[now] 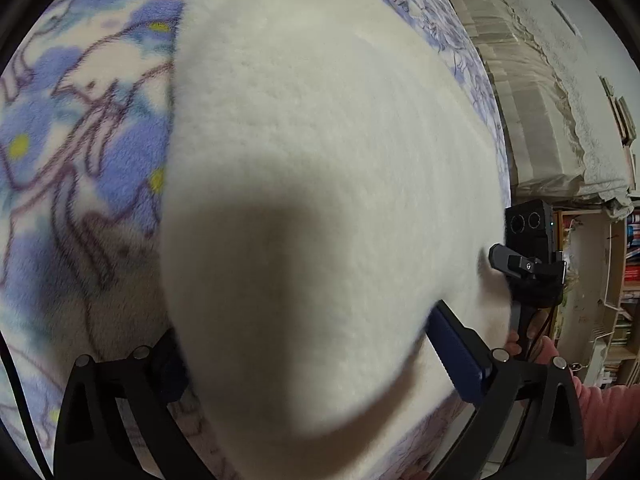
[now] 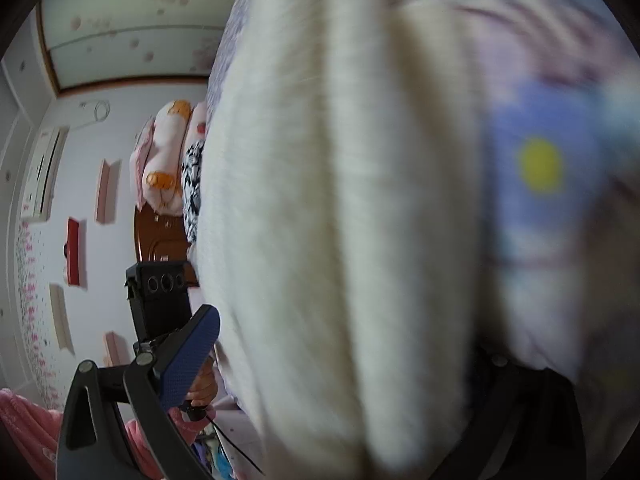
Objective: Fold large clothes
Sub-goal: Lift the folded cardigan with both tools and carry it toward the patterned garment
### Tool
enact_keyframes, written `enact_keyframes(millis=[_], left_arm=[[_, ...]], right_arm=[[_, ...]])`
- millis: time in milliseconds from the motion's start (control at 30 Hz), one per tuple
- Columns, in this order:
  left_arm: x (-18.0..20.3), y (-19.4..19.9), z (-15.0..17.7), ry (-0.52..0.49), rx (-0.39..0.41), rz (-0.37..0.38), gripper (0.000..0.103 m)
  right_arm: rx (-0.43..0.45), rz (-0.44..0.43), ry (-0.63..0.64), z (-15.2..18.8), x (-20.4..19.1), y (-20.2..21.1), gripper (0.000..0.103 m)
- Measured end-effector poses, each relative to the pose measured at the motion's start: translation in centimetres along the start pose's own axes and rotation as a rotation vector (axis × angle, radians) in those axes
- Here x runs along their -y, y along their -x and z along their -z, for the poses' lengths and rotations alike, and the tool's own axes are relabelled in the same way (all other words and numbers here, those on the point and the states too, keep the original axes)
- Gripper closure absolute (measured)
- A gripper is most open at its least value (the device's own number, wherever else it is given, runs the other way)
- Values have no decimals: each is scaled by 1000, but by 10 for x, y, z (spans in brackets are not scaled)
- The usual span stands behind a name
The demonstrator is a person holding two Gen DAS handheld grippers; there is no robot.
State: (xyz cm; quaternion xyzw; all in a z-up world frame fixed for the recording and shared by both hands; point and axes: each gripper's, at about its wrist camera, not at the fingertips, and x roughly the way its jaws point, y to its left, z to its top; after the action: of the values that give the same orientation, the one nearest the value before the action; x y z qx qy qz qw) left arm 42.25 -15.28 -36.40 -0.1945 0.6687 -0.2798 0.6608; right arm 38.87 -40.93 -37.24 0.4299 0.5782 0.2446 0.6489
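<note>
A white fleece [image 1: 320, 200] with a flowered blue side fills the space between both grippers' spread jaws, draping over them; whether either pinches it, I cannot tell. Only the right view shows pillows [image 2: 166, 160] left of its jaws; only the left view shows bookshelves [image 1: 624, 280] to the right.

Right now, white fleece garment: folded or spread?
Cannot tell. The white fleece garment drapes between both grippers, filling both views; ridges show in the right view.
</note>
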Motion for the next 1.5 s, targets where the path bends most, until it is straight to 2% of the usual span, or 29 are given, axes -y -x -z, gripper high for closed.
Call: enact_keyframes(millis=[100, 200, 367, 533, 633, 733, 800, 933, 1333, 1500], left_arm=[[-1, -5, -6, 19, 7, 26, 0], [3, -12, -9, 38, 19, 28, 0], [16, -19, -13, 107, 24, -11, 0], [26, -17, -9, 179, 57, -87, 4], [38, -13, -5, 212, 104, -152, 9], [54, -6, 1, 242, 151, -215, 20], [65, 0, 4, 252, 173, -250, 27], [85, 6, 15, 265, 177, -298, 32], [94, 11, 106, 362, 126, -307, 34], [90, 29, 159, 367, 97, -307, 35]], right_arm=[[-28, 17, 10, -3, -3, -5, 2], [-13, 33, 8, 0, -3, -4, 12], [13, 70, 14, 12, 2, 5, 20], [56, 100, 11, 21, -5, 12, 35], [116, 136, 8, 33, -13, 19, 46], [162, 186, 4, 41, -25, 24, 54], [180, 216, 5, 44, -34, 24, 56], [184, 246, 12, 53, -46, 29, 58], [105, 315, 64, 117, -61, 38, 59], [64, 358, 106, 149, -72, 42, 60]])
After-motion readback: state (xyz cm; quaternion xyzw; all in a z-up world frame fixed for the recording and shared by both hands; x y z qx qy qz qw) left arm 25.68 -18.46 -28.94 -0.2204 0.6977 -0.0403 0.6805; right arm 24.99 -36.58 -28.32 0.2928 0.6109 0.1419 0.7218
